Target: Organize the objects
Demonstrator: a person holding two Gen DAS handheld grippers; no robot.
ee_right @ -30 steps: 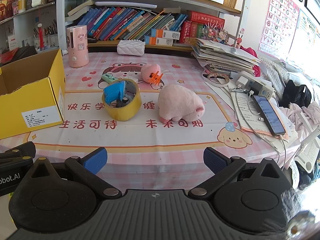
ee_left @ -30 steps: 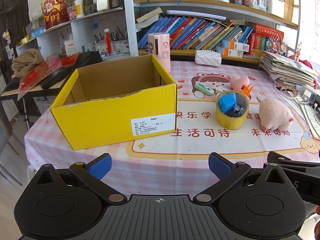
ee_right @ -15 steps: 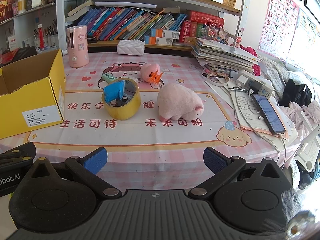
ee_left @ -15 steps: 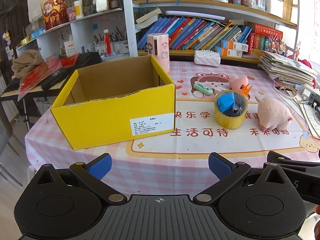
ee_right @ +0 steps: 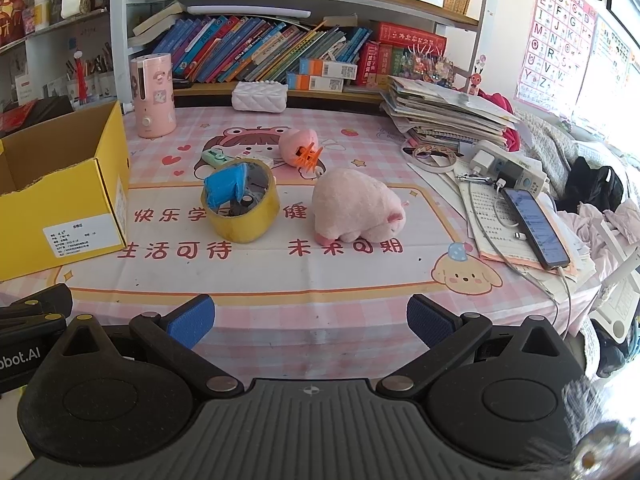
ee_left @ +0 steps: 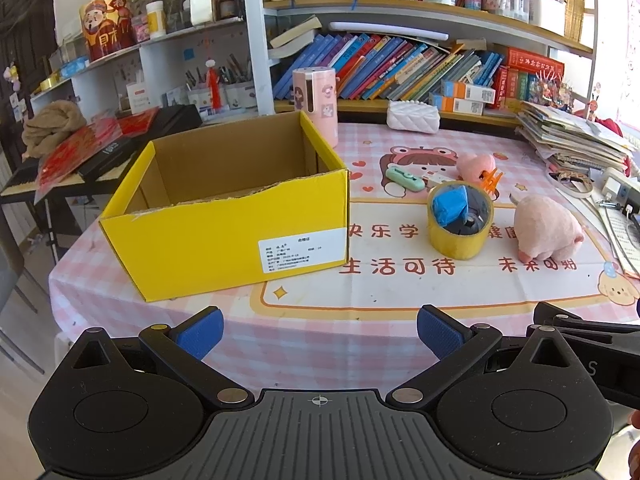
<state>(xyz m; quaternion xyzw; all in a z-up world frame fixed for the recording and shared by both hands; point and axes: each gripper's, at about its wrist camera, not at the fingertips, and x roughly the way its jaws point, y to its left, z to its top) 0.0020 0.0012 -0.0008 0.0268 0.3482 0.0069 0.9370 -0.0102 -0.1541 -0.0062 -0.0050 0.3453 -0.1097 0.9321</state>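
Both tongs, left gripper (ee_left: pixel 319 327) and right gripper (ee_right: pixel 310 315), gape empty; the right should straddle the plush pig (ee_right: pixel 356 208) ahead, squeezing gently before lifting toward the yellow box (ee_right: pixel 60 184) far left.

Pink checked tablecloth (ee_right: pixel 360 120) with cartoon prints, and a packed bookshelf (ee_right: pixel 280 52) behind it. There's a messy paper stack (ee_right: pixel 444 116), a phone (ee_right: pixel 534 226) plugged in on some sheets, plus an alphabet poster (ee_right: pixel 554 36) on the wall.

Right gripper (ee_right: pixel 311 319) jaws apart, empty; tape roll (ee_right: pixel 242 213) beside plush pig (ee_right: pixel 356 207)
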